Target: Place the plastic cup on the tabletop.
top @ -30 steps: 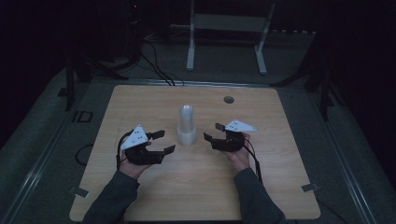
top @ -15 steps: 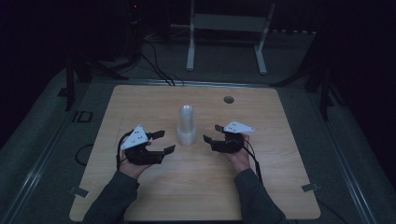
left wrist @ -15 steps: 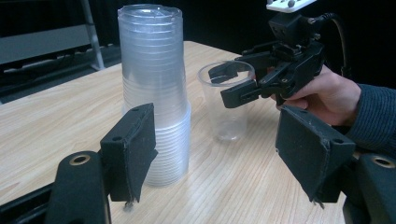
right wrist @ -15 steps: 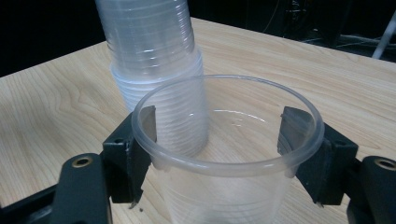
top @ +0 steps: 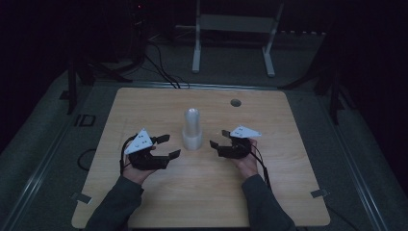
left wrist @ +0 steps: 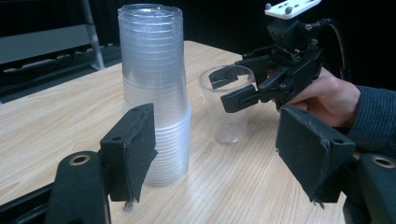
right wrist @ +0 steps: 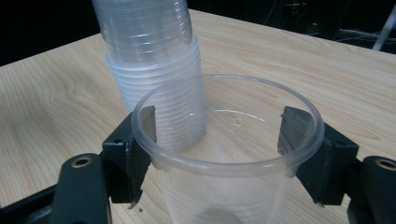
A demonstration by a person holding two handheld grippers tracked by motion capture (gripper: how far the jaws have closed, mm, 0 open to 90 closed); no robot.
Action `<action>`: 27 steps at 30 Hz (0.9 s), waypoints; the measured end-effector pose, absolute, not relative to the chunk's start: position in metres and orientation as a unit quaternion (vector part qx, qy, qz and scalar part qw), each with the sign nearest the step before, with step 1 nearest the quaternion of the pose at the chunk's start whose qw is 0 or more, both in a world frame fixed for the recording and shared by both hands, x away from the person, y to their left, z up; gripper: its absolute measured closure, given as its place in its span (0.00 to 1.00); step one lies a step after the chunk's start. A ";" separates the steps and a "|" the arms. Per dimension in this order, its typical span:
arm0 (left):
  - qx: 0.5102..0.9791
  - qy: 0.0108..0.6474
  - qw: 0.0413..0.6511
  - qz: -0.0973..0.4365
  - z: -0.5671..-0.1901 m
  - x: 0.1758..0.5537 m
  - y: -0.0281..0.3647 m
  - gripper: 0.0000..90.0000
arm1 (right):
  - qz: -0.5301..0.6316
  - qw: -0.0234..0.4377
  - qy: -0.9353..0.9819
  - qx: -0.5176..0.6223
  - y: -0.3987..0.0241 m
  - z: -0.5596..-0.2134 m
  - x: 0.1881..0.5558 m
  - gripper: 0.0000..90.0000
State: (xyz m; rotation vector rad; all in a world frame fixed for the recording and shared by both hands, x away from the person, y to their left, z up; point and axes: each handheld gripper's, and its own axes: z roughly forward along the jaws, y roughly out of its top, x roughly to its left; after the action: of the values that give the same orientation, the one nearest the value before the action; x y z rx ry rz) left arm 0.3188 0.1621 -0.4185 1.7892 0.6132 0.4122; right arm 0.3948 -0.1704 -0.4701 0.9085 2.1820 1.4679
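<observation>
Standing on the wooden surface [top: 144, 106], a single clear plastic cup [right wrist: 224, 154] is bracketed at the rim by the right gripper [right wrist: 219, 126], at 3 o'clock of the cup stack [top: 192, 129]. Contact cannot be told. Judged light, thin, crushable: gentle rim grip advised. Left gripper [left wrist: 224, 154] is spread apart, empty.

Dark lab: table [top: 144, 103], cables [top: 161, 72], stand [top: 233, 29]
</observation>
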 end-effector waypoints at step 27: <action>0.763 0.261 0.565 0.174 -0.419 0.319 0.162 0.32 | 0.487 0.182 0.793 0.318 -0.175 -0.475 0.383 0.20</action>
State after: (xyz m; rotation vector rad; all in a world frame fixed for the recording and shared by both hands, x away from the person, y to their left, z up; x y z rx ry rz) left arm 0.3189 0.1616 -0.4194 1.7947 0.6136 0.4094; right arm 0.3825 -0.1755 -0.4751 0.8988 2.2384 1.3745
